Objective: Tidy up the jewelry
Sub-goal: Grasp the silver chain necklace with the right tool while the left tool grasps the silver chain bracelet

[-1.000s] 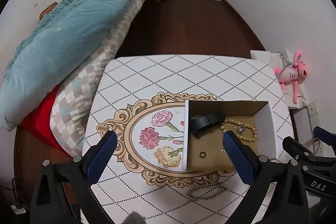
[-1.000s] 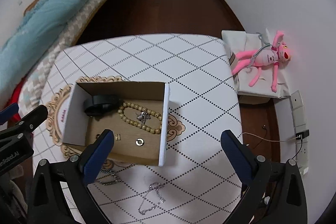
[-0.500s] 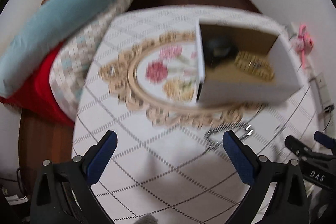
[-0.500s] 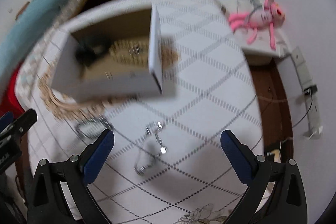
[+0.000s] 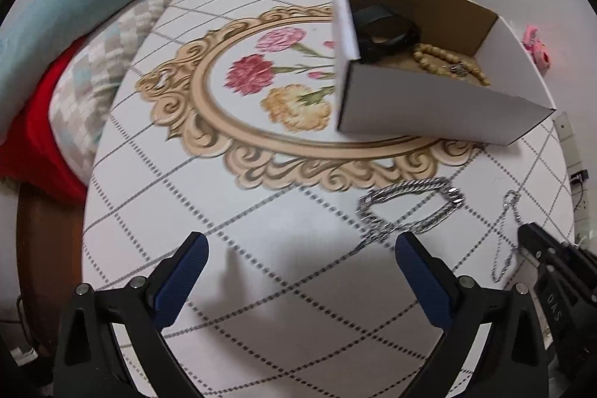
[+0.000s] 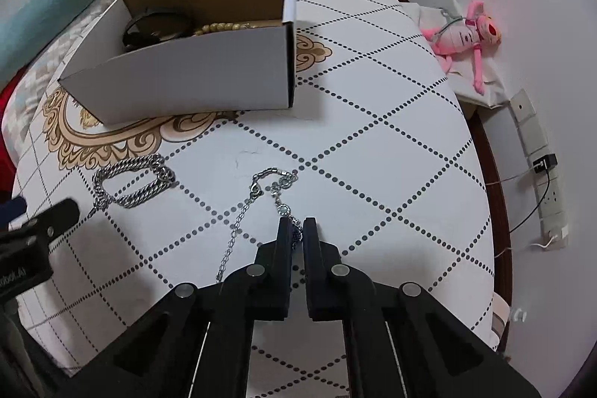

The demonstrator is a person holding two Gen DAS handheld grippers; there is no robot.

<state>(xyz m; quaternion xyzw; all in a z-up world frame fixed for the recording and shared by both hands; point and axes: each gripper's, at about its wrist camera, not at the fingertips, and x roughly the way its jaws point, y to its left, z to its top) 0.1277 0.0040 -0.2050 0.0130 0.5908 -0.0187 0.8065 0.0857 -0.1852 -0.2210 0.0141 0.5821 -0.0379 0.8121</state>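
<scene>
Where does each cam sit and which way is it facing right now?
Left wrist: on the left tongs, low over the table, looking past open blue-padded fingers at the cardboard box and chunky chain bracelet; the right tongs' tip shows at the right edge.
Right wrist: on the right tongs, fingers closed on the thin chain necklace, facing the box; the left tongs show at the left edge.
Shared: box, bracelet, necklace, bed.
</scene>
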